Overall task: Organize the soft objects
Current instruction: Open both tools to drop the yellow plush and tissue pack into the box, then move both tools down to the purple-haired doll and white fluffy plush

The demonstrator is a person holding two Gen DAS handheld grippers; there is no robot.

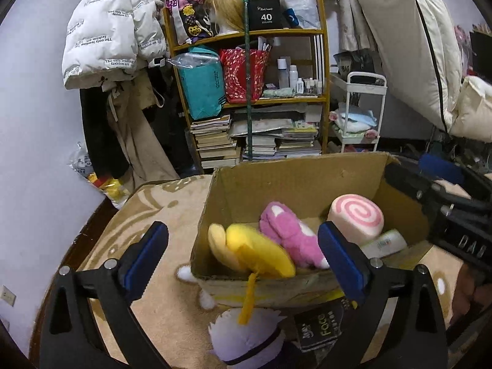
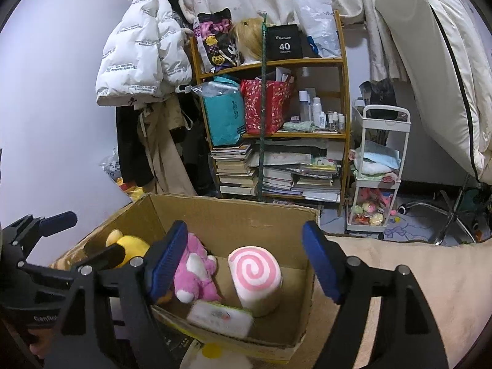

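Lying in the cardboard box (image 1: 295,181), the yellow plush (image 1: 258,250) is partly hidden: its tail hangs over the front wall in the left wrist view, and in the right wrist view most of it is covered by a gripper finger. Beside it a pink plush (image 1: 290,235) and a pink swirl cushion (image 1: 356,216) are seen, and a small white packet (image 2: 220,316) that is blurred in both views. A purple and white plush (image 1: 246,338) below the box is shown only in the left view, cut off by the frame edge. The left gripper (image 1: 243,259) is held wide open before the box, with nothing gripped. The right gripper (image 2: 246,263) is also spread open over the box and is empty. Behind, a crowded bookshelf (image 2: 276,135) and a white cart (image 2: 381,169) are seen.
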